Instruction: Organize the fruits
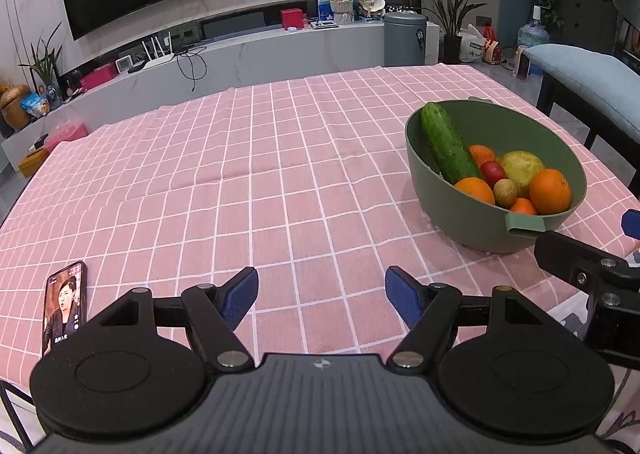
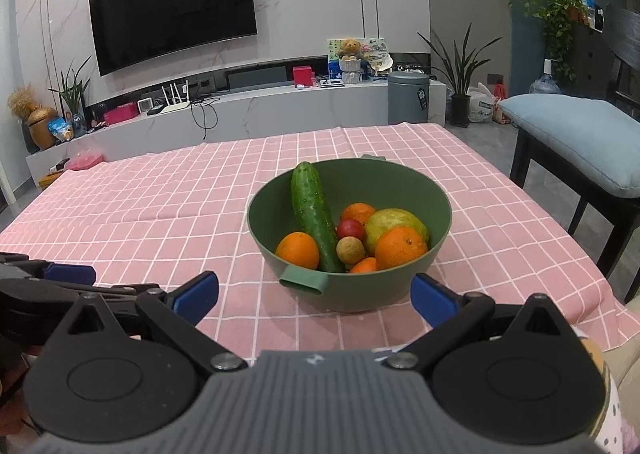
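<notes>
While both the left gripper (image 1: 321, 296) and right gripper (image 2: 315, 294) are held wide open and empty, the cucumber (image 2: 313, 214), propped on the bowl (image 2: 438, 210) rim, could perhaps be tipped out.

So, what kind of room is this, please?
Most likely a home living and dining room. A large wall television hangs above a long media console, and the green bowl of fruit stands on a table with a pink checked cloth.
</notes>
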Motion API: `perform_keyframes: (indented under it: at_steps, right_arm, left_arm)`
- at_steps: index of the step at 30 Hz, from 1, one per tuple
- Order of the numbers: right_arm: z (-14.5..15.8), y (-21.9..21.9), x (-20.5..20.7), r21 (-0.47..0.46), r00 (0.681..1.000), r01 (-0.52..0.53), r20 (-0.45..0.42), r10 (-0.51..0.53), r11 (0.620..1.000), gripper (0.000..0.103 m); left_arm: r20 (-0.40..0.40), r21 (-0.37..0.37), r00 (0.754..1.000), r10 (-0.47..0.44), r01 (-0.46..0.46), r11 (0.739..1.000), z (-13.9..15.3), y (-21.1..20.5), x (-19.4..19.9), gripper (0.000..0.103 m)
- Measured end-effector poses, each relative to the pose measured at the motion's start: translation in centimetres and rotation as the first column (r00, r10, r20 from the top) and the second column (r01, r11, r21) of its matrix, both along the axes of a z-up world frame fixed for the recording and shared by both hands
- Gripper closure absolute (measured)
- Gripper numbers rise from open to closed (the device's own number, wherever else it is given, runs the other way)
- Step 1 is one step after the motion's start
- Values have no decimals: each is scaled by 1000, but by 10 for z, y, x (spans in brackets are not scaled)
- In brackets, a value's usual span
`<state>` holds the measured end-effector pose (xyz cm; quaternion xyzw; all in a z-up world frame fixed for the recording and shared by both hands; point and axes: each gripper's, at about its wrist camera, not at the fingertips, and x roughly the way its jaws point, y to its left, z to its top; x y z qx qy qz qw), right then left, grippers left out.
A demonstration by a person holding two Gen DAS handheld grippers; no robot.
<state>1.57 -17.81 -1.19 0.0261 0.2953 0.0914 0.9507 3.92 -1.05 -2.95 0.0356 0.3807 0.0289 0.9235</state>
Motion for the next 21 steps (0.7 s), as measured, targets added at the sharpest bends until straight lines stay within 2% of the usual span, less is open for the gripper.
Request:
perform_keyframes:
  at_steps: [21]
  right_arm:
    - [-1,-1,1,7,1000,7,-4,-7,1000,5]
  left_arm:
    - [0,-15,1000,-2,2,1000,5,0,0,18]
